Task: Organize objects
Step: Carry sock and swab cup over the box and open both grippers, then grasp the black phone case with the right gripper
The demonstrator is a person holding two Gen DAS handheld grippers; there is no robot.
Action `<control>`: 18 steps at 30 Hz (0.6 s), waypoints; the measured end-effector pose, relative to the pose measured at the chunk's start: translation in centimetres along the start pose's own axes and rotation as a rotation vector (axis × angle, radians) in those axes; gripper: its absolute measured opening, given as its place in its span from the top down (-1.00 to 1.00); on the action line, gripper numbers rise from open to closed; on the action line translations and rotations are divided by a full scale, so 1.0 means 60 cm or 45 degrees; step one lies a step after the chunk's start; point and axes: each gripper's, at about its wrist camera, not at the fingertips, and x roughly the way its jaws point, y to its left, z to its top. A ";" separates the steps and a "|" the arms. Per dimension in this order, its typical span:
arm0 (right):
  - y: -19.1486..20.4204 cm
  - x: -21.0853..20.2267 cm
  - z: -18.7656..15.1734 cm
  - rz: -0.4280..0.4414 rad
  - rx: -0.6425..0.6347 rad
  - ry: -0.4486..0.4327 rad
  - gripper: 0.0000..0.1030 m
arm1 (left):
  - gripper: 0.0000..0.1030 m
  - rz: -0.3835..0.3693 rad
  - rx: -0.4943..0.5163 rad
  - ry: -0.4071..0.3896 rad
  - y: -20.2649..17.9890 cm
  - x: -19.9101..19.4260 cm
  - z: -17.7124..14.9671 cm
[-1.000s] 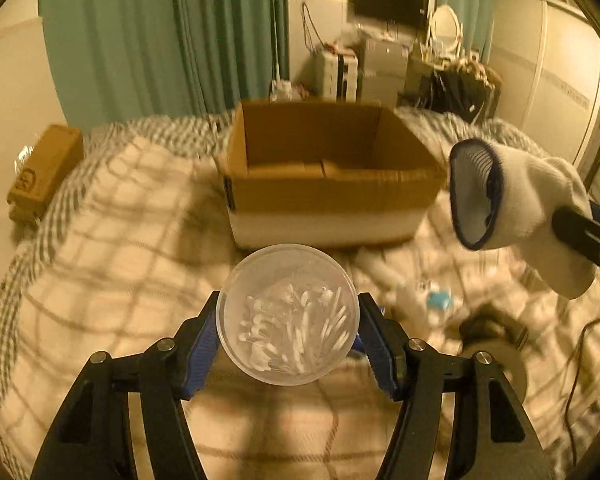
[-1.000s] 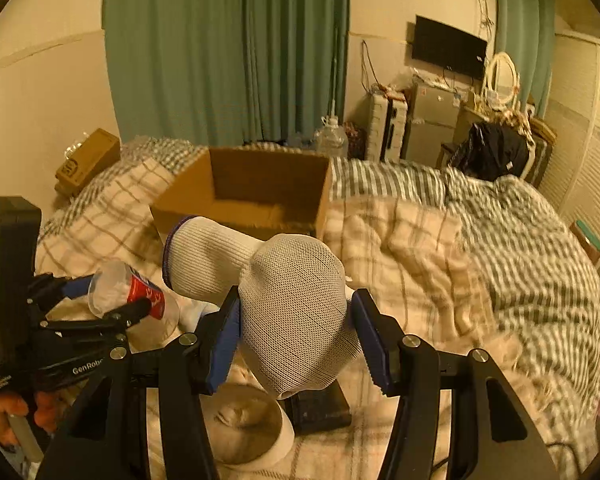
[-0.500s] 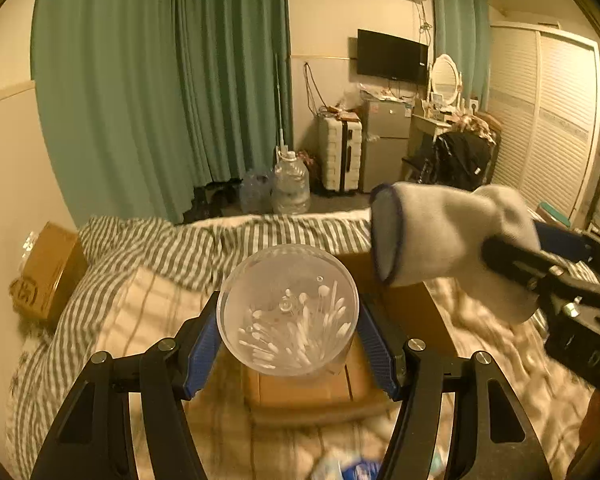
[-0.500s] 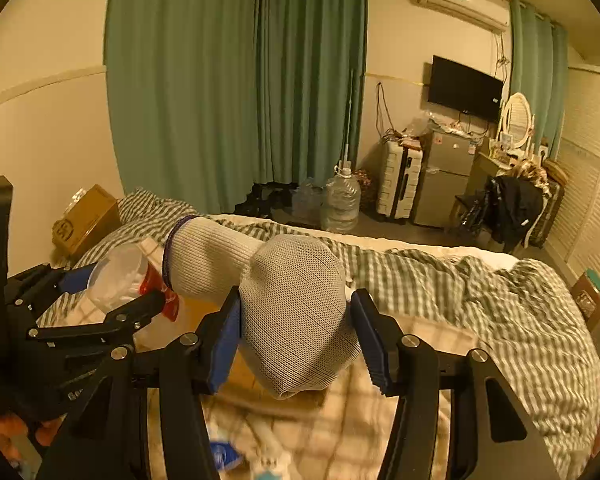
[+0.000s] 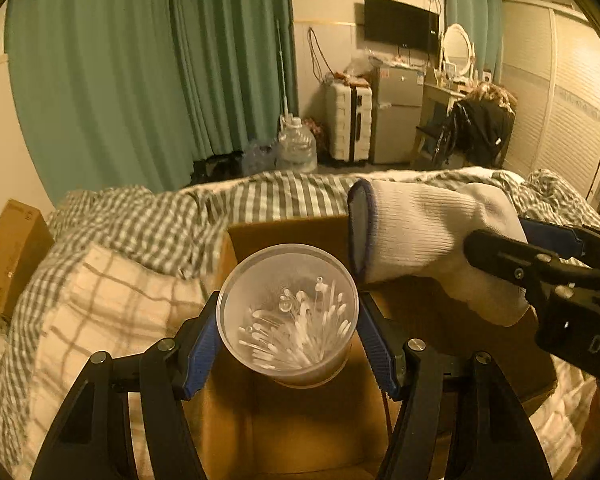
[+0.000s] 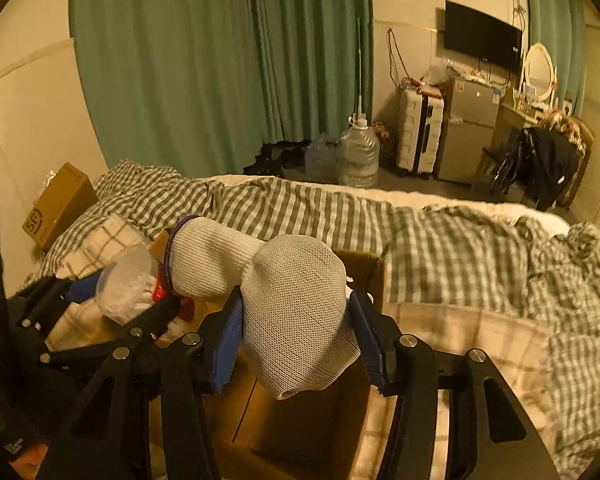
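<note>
Your left gripper (image 5: 288,344) points forward and downward, its blue pads pressed against both sides of a round clear cup (image 5: 287,314). Your right gripper (image 6: 296,332) sits just beside it at the same tilt, jaws clamped on a rolled white sock (image 6: 296,312). Both are held aloft.

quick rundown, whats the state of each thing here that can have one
left gripper: shut on the cup
clear plastic cup of cotton swabs: lidless, tilted toward the camera, held above the box
right gripper: shut on the sock
white ribbed sock with dark cuff: held above the box, cuff gaping
brown cardboard box: open, on the bed
green curtains: drawn closed
</note>
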 end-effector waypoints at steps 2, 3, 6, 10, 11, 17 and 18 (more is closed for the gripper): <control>-0.013 0.001 -0.007 0.023 0.040 0.003 -0.26 | -0.36 -0.020 -0.011 0.010 0.000 -0.002 -0.004; -0.022 -0.002 -0.005 0.019 0.059 -0.012 -0.55 | -0.58 -0.016 -0.012 0.007 -0.003 -0.009 -0.003; -0.035 -0.043 0.008 -0.013 0.090 -0.083 -0.76 | -0.85 0.041 -0.003 -0.043 -0.008 -0.043 -0.001; -0.041 -0.125 0.030 -0.047 0.078 -0.130 -0.76 | -0.85 0.084 0.015 -0.063 -0.019 -0.101 0.004; -0.042 -0.147 0.034 -0.062 0.069 -0.138 -0.76 | -0.85 0.089 0.011 -0.072 -0.022 -0.122 0.004; -0.029 -0.305 0.020 -0.157 -0.015 -0.194 -0.76 | -0.96 0.063 -0.098 -0.115 -0.015 -0.244 -0.024; -0.027 -0.326 0.012 -0.176 -0.023 -0.195 -0.76 | -0.96 0.054 -0.114 -0.115 -0.009 -0.255 -0.029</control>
